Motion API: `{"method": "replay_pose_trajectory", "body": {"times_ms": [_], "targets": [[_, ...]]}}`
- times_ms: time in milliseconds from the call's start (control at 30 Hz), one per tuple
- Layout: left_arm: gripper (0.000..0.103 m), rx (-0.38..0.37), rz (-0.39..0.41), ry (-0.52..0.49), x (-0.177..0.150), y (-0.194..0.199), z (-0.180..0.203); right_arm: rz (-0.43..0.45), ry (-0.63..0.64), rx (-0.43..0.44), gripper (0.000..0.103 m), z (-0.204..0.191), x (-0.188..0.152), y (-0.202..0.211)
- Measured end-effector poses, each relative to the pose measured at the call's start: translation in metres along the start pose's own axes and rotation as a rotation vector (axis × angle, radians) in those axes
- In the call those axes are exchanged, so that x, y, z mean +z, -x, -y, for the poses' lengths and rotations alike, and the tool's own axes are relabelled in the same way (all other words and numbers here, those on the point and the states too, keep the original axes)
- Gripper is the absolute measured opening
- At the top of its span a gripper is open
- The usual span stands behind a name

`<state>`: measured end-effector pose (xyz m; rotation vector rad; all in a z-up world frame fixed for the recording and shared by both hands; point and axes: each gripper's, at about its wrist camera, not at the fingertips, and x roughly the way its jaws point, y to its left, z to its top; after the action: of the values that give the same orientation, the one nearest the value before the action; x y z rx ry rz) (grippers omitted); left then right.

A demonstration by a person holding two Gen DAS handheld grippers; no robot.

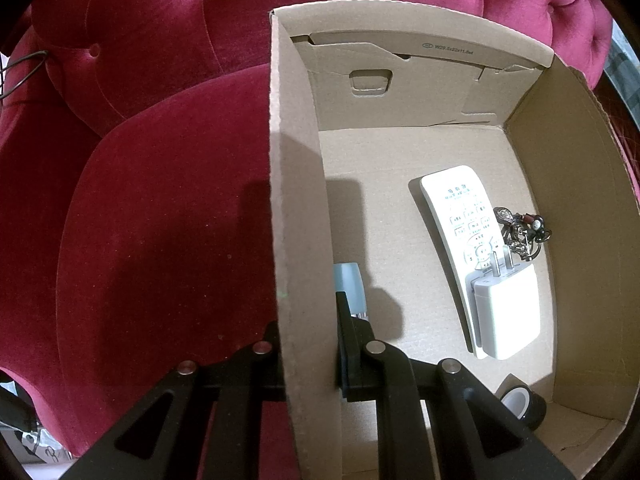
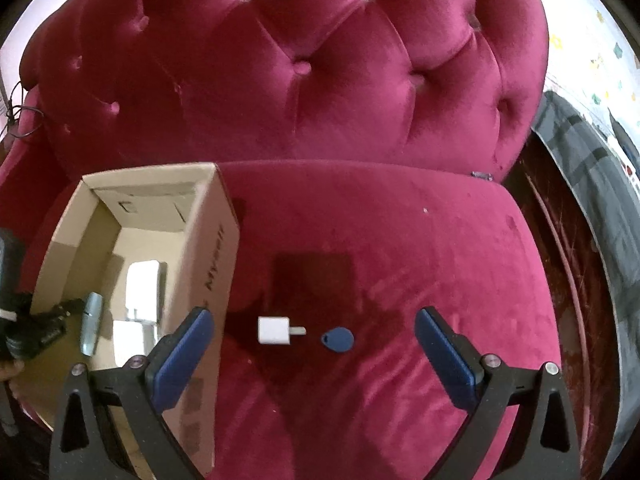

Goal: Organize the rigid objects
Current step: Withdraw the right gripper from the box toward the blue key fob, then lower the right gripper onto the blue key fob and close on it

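An open cardboard box (image 1: 296, 200) stands on the red velvet seat. My left gripper (image 1: 308, 320) is shut on the box's left wall, one finger outside and one inside. Inside lie a white remote (image 1: 460, 216), a white charger plug (image 1: 508, 312) resting on it, a dark keychain (image 1: 520, 232), a grey-blue cylinder (image 1: 350, 288) and a tape roll (image 1: 524, 404). My right gripper (image 2: 314, 316) hangs open over the seat, right of the box (image 2: 216, 260). Ahead of its blue pads lie a small white charger (image 2: 274, 330) and a blue key fob (image 2: 338, 339), side by side.
The tufted sofa back (image 2: 320, 80) rises behind the seat cushion (image 2: 400, 240). To the right the cushion edge drops to a dark floor with a grey cloth (image 2: 592, 184). A thin cable (image 2: 16, 112) hangs at the far left.
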<state>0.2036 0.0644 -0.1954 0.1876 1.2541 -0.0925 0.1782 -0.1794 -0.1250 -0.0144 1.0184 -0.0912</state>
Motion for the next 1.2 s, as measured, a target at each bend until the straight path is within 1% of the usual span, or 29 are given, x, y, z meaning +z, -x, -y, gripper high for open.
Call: {"method": "replay_pose_trajectory", "body": {"times_ms": [167,433,600,800,1200], "targets": [[0.015,0.001,0.0,-0.001,0.0,0.0,0.001,-0.015,-0.015,-0.013,0.103,0.012,-0.013,-0.014],[0.015,0.001,0.0,-0.001,0.0,0.0,0.001,-0.046,-0.05,-0.006,0.103,0.027,-0.031,-0.033],[0.015,0.002,0.001,-0.002,0.0,0.0,0.0,-0.063,-0.057,-0.004,0.103,0.028,-0.034,-0.041],[0.015,0.0,0.001,0.001,0.0,0.001,-0.001,-0.105,-0.065,-0.01,0.103,0.028,-0.037,-0.063],[0.015,0.007,0.001,-0.006,-0.001,0.002,0.003,-0.156,-0.084,-0.008,0.102,0.032,-0.046,-0.101]]}}
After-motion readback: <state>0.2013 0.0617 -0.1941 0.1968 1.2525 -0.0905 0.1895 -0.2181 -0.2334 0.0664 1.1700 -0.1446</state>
